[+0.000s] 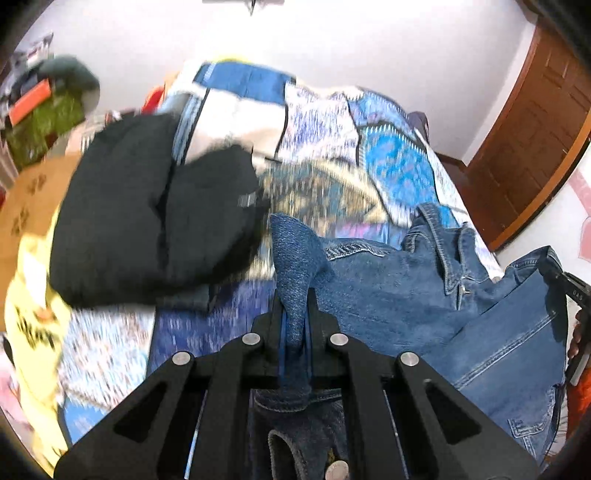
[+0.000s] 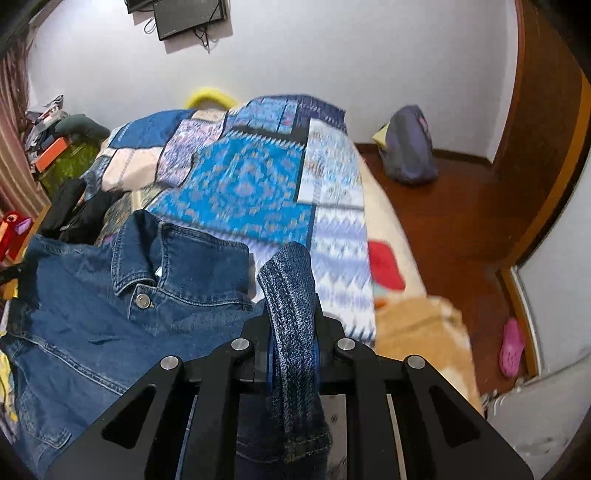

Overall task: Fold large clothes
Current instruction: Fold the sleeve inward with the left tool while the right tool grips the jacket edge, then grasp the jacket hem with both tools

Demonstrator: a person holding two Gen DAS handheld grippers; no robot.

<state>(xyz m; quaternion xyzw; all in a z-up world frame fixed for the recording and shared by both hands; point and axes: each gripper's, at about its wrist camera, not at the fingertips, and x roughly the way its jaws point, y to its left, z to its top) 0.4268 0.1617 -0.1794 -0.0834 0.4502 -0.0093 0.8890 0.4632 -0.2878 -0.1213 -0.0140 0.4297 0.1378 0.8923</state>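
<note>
Denim jacket [image 1: 406, 295] folds sit pinched between both grippers' fingers [image 1: 314, 314].

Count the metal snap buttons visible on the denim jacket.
2. One button sits just below the denim jacket collar; another button shows low under the left fingers. More may be hidden in folds.

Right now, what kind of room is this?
Most likely a bedroom in a home: a bed under a blue patchwork quilt, a wall-mounted screen, a pink clog on the wooden floor.
</note>
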